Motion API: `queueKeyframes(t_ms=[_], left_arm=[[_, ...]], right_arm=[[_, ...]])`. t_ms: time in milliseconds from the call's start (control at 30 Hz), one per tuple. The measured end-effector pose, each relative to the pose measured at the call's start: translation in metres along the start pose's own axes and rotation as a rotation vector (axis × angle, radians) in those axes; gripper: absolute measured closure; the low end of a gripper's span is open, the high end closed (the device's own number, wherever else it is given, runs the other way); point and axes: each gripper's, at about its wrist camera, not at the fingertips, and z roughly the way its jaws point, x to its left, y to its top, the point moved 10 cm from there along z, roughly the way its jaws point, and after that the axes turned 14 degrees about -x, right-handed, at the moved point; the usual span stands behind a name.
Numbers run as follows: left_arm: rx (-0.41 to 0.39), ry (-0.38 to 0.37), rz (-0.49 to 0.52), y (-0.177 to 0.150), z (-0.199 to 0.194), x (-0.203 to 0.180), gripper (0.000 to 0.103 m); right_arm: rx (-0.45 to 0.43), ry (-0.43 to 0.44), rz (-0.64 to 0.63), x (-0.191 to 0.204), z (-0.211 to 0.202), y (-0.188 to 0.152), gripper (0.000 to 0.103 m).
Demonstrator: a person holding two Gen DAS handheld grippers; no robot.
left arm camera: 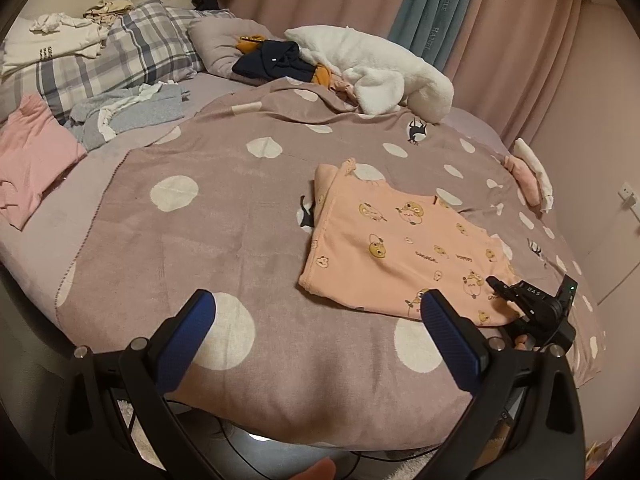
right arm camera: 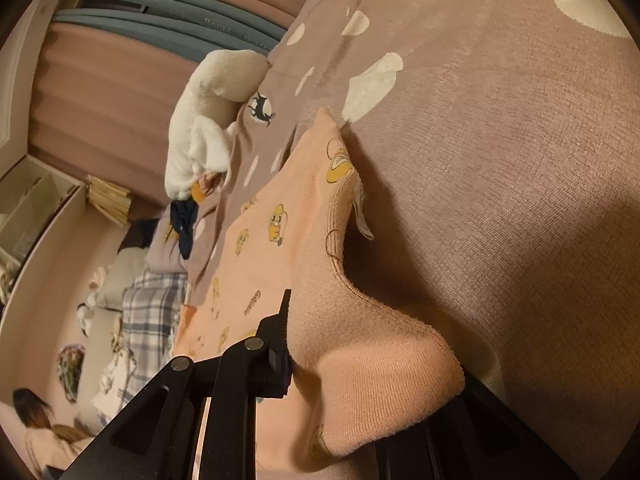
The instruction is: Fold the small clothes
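Mauve blanket [left arm camera: 248, 240] with white dots spread over the bed. Plaid pillow [left arm camera: 120, 56] at the head, white fluffy throw [left arm camera: 372, 68] beside a navy bundle [left arm camera: 276, 60]. Pink and teal curtains [left arm camera: 500, 32] behind.

Peach cartoon-print top [left arm camera: 400, 248] on mauve white-dotted blanket [left arm camera: 224, 216]; grey plaid pillow [left arm camera: 120, 52].

The left wrist view hangs over the bed's near edge, facing 12 o'clock across the dotted blanket [left arm camera: 248, 216] toward the curtains [left arm camera: 500, 48]. The right wrist view is rolled sideways, pressed close to the peach garment [right arm camera: 280, 248]. Both share the garment, blanket and white fleece [left arm camera: 372, 72].
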Motion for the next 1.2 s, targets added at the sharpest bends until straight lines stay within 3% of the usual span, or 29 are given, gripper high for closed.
queueKeyframes(t_ms=[633,767,833,933,1100,1200], left_arm=[[0.010,0.006,-0.003,-0.004,0.000,-0.001,0.000],[0.011,0.009,0.000,-0.004,0.000,-0.001,0.000],[0.012,0.017,0.002,-0.005,0.000,0.001,0.000],[0.013,0.026,0.002,-0.005,0.002,0.006,0.000],[0.032,0.040,-0.029,-0.007,0.006,0.018,0.000],[0.026,0.054,-0.028,-0.007,0.005,0.024,0.000]], right_arm=[[0.005,0.018,-0.002,-0.001,-0.002,0.000,0.092],[0.023,-0.019,0.009,-0.001,-0.002,0.000,0.092],[0.031,-0.050,-0.009,0.005,-0.002,0.002,0.086],[0.006,-0.057,-0.088,0.023,-0.005,0.005,0.086],[0.006,0.068,-0.095,0.067,-0.009,0.005,0.086],[0.026,0.086,-0.175,0.094,-0.004,-0.004,0.086]])
